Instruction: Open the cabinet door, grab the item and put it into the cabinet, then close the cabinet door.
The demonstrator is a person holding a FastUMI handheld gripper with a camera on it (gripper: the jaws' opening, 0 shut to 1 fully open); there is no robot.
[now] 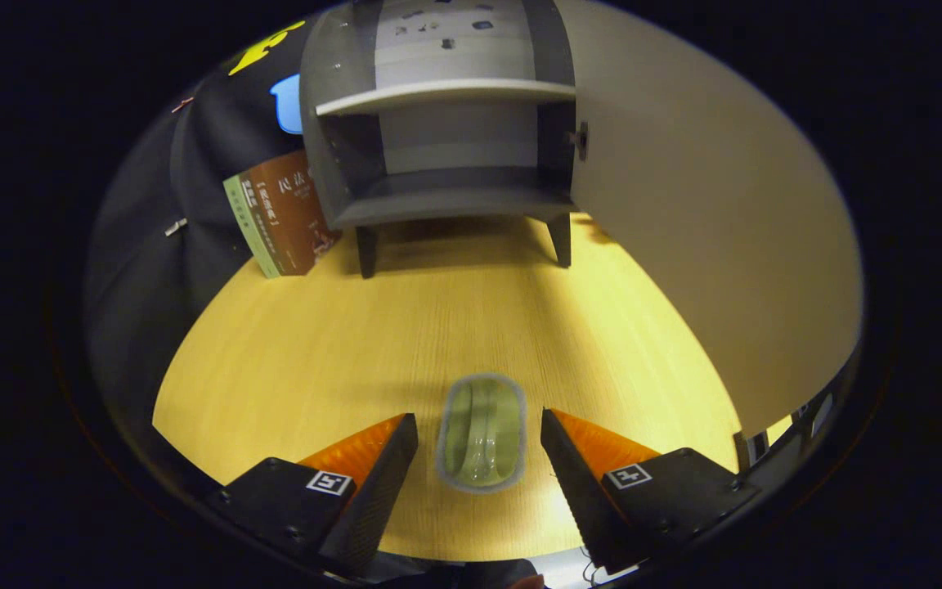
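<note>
Now hand-held gripper [479, 433] spread wide, holding nothing, green item [481, 432] lying untouched between fingers, cabinet [438, 123] door open.

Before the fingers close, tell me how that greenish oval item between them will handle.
The oval item looks glossy and translucent, so it may slip between the open gripper fingers. It lies flat and low on the table, so it is unlikely to roll or tip. It is probably stiff and light.

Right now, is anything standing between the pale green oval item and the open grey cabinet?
No. The green oval item lies between the open gripper fingers; bare wooden table leads to the grey cabinet.
</note>
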